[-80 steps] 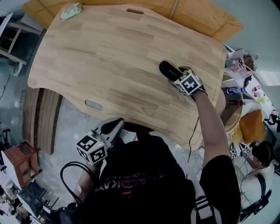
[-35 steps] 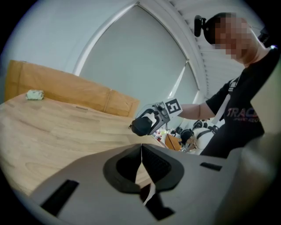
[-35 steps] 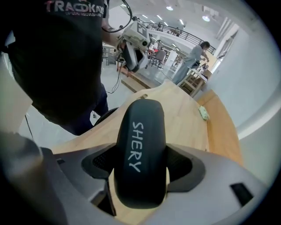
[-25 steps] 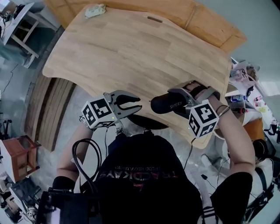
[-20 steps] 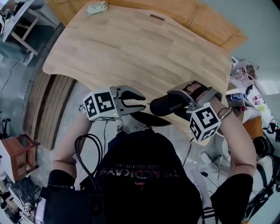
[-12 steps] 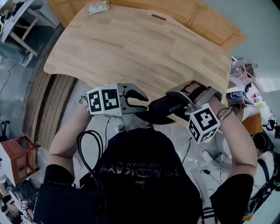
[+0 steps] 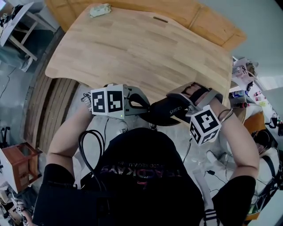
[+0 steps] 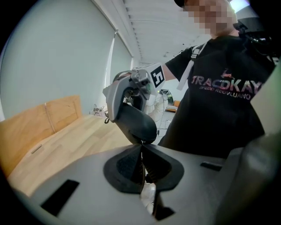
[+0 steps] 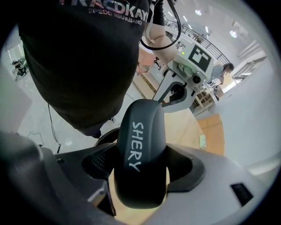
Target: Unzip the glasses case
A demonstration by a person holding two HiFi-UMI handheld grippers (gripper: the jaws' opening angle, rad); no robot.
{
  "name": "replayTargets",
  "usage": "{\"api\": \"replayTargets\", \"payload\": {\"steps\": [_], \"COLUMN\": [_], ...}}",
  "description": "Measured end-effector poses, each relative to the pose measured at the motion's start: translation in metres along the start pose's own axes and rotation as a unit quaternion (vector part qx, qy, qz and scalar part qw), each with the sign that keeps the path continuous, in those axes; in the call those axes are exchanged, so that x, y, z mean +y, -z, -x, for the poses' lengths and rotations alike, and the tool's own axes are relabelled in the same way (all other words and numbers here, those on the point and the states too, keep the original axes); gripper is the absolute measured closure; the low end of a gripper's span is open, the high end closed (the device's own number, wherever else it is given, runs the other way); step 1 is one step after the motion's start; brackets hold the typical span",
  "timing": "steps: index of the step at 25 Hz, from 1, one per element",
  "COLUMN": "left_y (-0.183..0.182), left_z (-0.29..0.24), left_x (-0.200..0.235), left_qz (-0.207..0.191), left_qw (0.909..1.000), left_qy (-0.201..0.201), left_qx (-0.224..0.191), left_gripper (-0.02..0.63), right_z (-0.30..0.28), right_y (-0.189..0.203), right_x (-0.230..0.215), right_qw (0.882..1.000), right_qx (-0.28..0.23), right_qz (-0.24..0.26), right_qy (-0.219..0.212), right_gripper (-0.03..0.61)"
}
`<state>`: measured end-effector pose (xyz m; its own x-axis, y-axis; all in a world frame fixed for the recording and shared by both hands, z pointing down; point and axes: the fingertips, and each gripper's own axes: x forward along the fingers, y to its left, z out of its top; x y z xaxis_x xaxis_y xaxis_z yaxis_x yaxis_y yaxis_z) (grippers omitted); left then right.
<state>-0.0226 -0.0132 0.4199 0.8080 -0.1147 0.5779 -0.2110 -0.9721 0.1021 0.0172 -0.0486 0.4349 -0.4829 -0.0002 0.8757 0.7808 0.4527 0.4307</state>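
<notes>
A black glasses case [image 7: 164,113] with white lettering is held in the air over the table's [image 7: 132,48] near edge, in front of the person's chest. My right gripper [image 7: 179,106] is shut on it, clamping its sides; in the right gripper view the case [image 9: 140,149] fills the space between the pads. My left gripper [image 7: 147,107] meets the case's left end. In the left gripper view its jaws [image 8: 141,147] are pressed together right at the case's [image 8: 134,123] tip, pinching the small zipper pull there.
A crumpled pale cloth [image 7: 98,9] lies at the table's far left corner. Wooden boards [image 7: 208,22] lean behind the table. Cluttered shelves [image 7: 247,84] stand at the right and a small wooden stool [image 7: 17,161] stands on the floor at the left.
The right gripper lifted the case off the table and brought it towards the body. The left gripper moved right to the case's end, rolled, and its jaws went from open to shut.
</notes>
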Motion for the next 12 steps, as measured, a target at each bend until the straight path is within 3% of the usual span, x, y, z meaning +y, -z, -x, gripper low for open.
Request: {"api": "replayTargets", "payload": {"steps": [12], "left_y": [0.009], "left_z": [0.014], "left_x": [0.020], "left_qz": [-0.008], "left_qw": [0.9975], "left_qy": [-0.070], "left_qx": [0.006], "left_gripper": [0.601], "right_z": [-0.009], "right_y": [0.005], "right_x": [-0.010], "right_qw": [0.996], "right_qx": [-0.014], "right_qz": [-0.082], "right_qy": [-0.009], "right_gripper": [0.223]}}
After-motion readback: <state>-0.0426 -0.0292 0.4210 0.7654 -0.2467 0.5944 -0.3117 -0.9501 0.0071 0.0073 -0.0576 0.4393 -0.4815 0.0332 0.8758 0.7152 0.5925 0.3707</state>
